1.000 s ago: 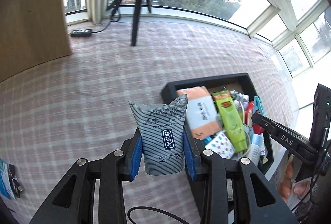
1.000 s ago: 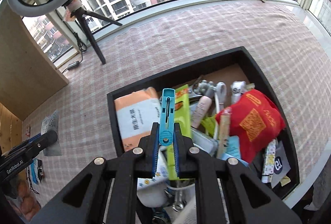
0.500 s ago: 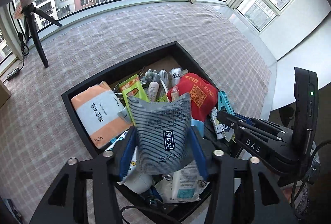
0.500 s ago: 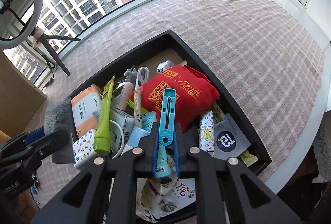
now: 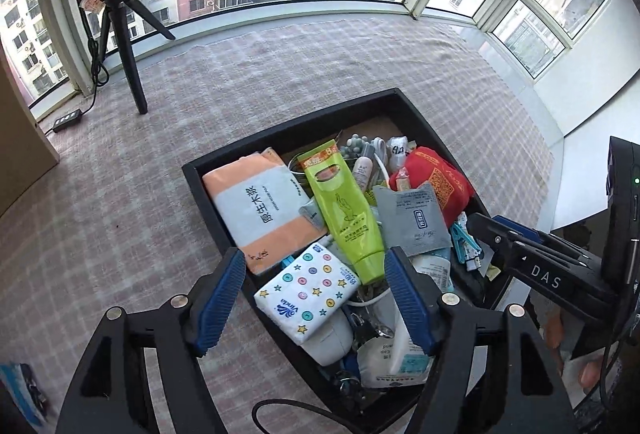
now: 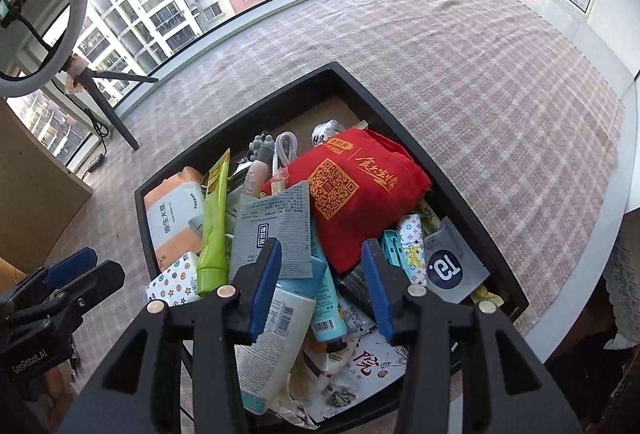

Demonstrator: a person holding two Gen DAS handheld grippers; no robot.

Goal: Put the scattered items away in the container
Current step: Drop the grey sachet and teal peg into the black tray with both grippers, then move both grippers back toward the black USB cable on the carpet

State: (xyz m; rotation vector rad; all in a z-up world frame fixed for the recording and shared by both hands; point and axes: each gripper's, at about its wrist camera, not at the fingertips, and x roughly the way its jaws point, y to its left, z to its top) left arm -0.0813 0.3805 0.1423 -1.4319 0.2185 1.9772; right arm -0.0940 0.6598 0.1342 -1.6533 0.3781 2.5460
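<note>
A black tray (image 5: pixel 280 131) (image 6: pixel 440 177) holds several items. The grey pouch (image 5: pixel 414 220) (image 6: pixel 276 230) lies in it between a green tube (image 5: pixel 344 209) (image 6: pixel 214 218) and a red bag (image 5: pixel 436 181) (image 6: pixel 360 189). The blue clothes peg (image 5: pixel 466 244) (image 6: pixel 392 248) lies in the tray beside the red bag. My left gripper (image 5: pixel 316 294) is open and empty over the tray's near left corner. My right gripper (image 6: pixel 320 282) is open and empty over the tray's near side. The right gripper also shows in the left wrist view (image 5: pixel 520 254), and the left gripper in the right wrist view (image 6: pixel 76 274).
The tray sits on a pink checked cloth (image 5: pixel 200 93) (image 6: pixel 500 73) near the table's right edge (image 6: pixel 592 274). A tripod (image 5: pixel 124 41) with a ring light (image 6: pixel 44 17) stands at the far left by the windows. A blue item (image 5: pixel 20 394) lies at the near left.
My left gripper has opened and dropped the grey pouch into the tray. My right gripper has opened and dropped the blue peg into the tray. Both have pulled back a little.
</note>
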